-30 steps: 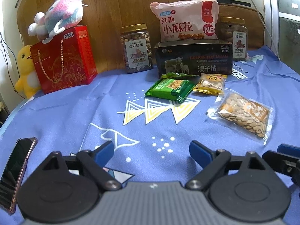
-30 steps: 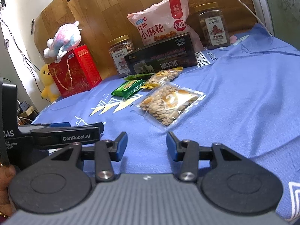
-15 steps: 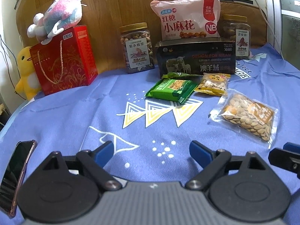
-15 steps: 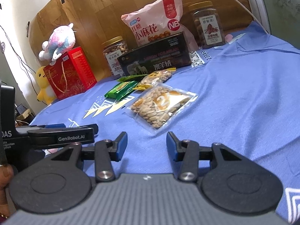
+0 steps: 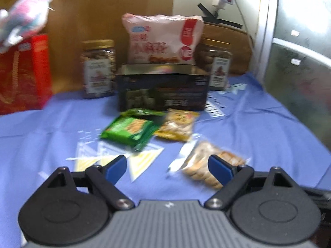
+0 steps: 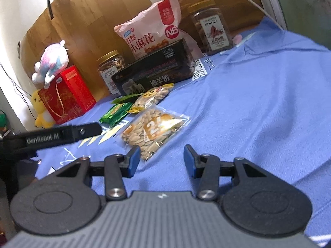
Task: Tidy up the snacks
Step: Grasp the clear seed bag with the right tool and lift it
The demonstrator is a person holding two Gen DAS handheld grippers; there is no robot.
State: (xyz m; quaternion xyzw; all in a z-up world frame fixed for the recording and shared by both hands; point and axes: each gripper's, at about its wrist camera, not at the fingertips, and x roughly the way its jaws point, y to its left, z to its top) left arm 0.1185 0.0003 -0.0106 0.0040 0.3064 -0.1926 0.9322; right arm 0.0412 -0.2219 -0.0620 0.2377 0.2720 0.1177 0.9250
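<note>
A: Currently, both sets of tongs stand apart and hold nothing. Your left tongs (image 5: 167,166) hover above the blue cloth (image 6: 258,103), aimed toward the green packet (image 5: 129,131) and the yellow packet (image 5: 178,126), which lie touching in front of the black box (image 5: 163,92). Your right tongs (image 6: 161,159) sit just short of the clear seed bag (image 6: 153,132).

B: What is the main hazard?

A: Collision. In the right wrist view, the left gripper body (image 6: 51,137) projects close beside the seed bag. If you advance both units toward it, they are likely to strike each other.

B: And the packets themselves?

A: The film on the seed bag looks slick. A pinch on the loose edge may slip, or drag the cloth up with it. The green and yellow packets overlap, so a careless grasp on one probably shifts the other.

B: Anything behind?

A: The pink bag (image 6: 153,29) leans upright behind the box. A hard nudge to the box could topple it.
</note>
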